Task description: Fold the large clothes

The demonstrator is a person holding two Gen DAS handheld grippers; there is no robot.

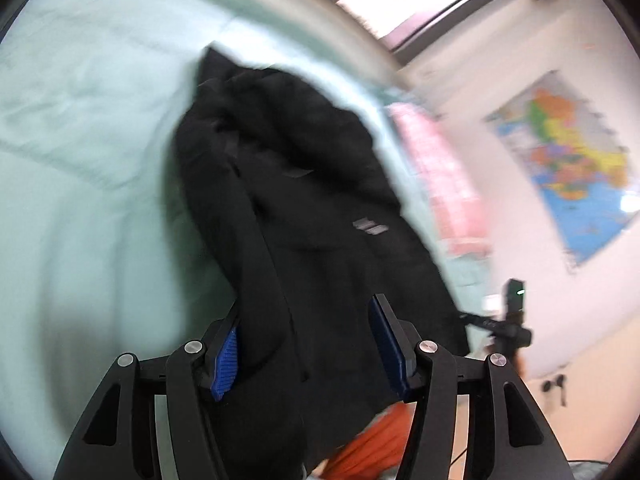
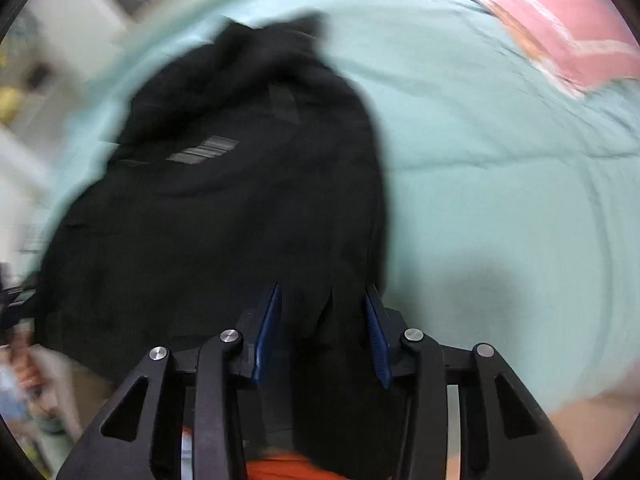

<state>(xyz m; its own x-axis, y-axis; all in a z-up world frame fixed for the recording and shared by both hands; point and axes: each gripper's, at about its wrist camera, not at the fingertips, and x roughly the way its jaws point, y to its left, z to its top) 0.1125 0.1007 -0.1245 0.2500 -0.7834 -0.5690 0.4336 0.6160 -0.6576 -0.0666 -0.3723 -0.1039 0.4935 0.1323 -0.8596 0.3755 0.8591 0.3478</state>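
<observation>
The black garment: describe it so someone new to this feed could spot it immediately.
Start from the wide pale green bed sheet. The black garment stretches across it from both grippers, bunched at its far end. It is the only black cloth; grey striped patches mark it, unlike the pink striped fabric beyond.

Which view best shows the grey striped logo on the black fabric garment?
The right wrist view: the grey striped logo sits larger and near centre on the black fabric garment. The left wrist view shows it smaller, though both are motion-blurred.
</observation>
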